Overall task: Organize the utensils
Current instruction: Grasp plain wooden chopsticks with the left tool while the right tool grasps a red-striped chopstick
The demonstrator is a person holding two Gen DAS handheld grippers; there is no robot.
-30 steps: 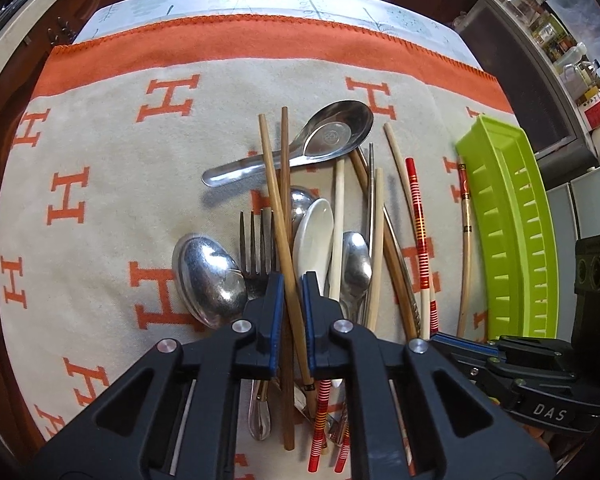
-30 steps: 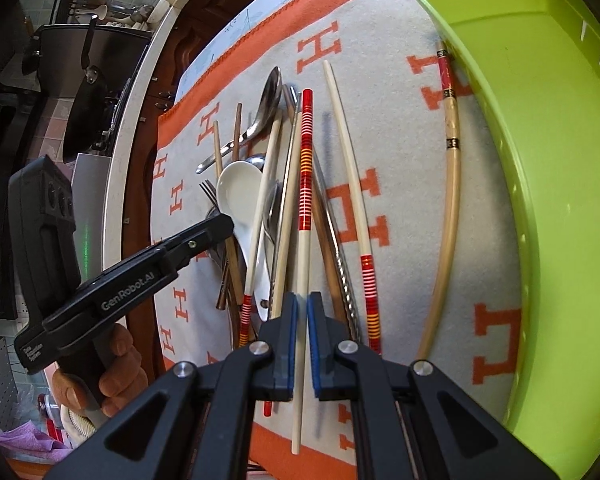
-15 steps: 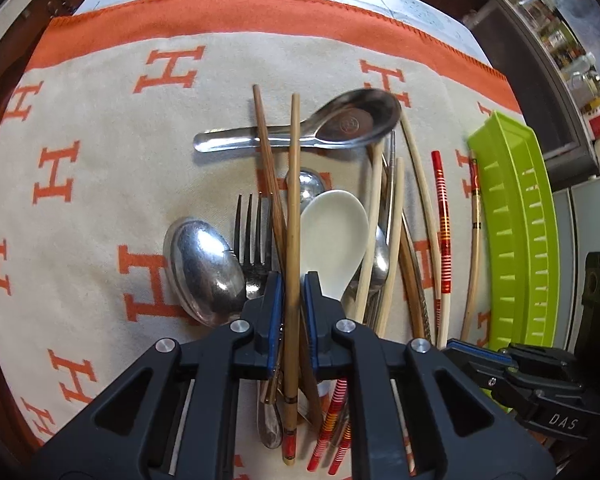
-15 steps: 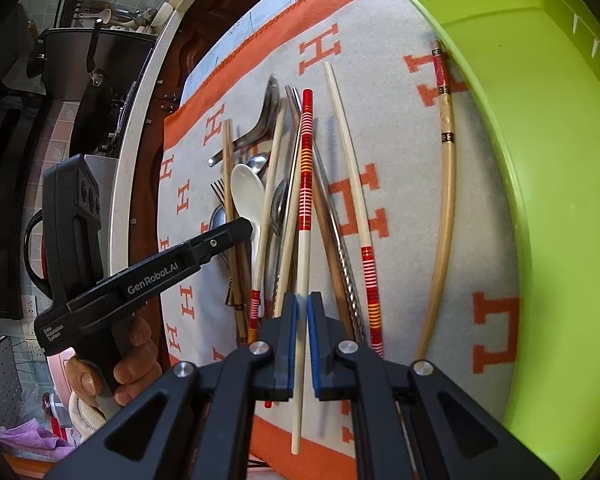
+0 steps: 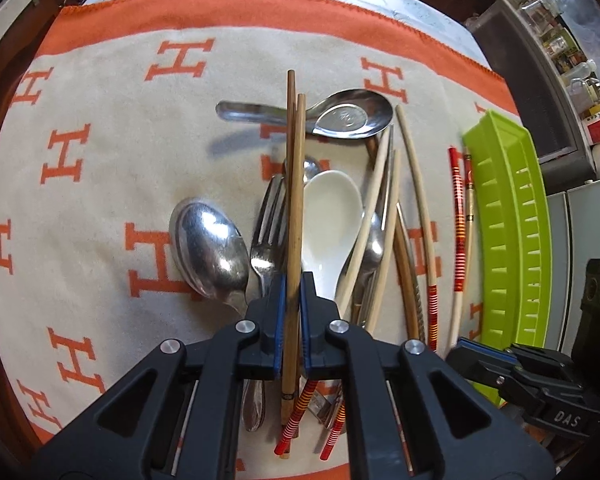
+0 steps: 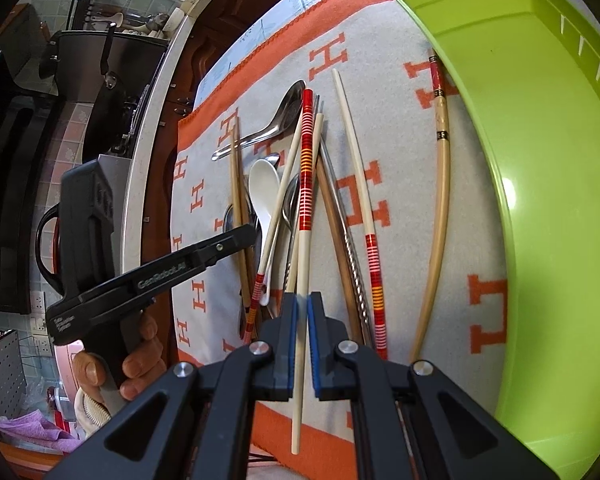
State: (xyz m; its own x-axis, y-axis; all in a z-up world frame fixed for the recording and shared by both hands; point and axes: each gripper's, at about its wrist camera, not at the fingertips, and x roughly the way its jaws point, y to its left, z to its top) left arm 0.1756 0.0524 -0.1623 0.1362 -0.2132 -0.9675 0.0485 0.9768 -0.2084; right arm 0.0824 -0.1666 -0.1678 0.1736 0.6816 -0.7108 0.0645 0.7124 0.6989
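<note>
While the utensil pile [image 5: 340, 224] sprawls across the cloth [image 5: 100, 168], the left gripper [image 5: 293, 300] has its jaws pinched on a brown chopstick pair [image 5: 294, 184], lifted over the fork [image 5: 266, 236] and white spoon [image 5: 332, 220]. The right gripper [image 6: 302, 320] clamps a red-striped chopstick [image 6: 306, 184] just beside the green tray [image 6: 540, 200], jaws tight on its pale shaft.

lower ends of utensil pile [image 5: 340, 240] hidden under left gripper [image 5: 293, 300], green tray [image 6: 540, 200] cut off at right edge, countertop jars [image 5: 572, 60] blurred, fork [image 5: 266, 232] handle covered by brown chopsticks [image 5: 294, 200]
</note>
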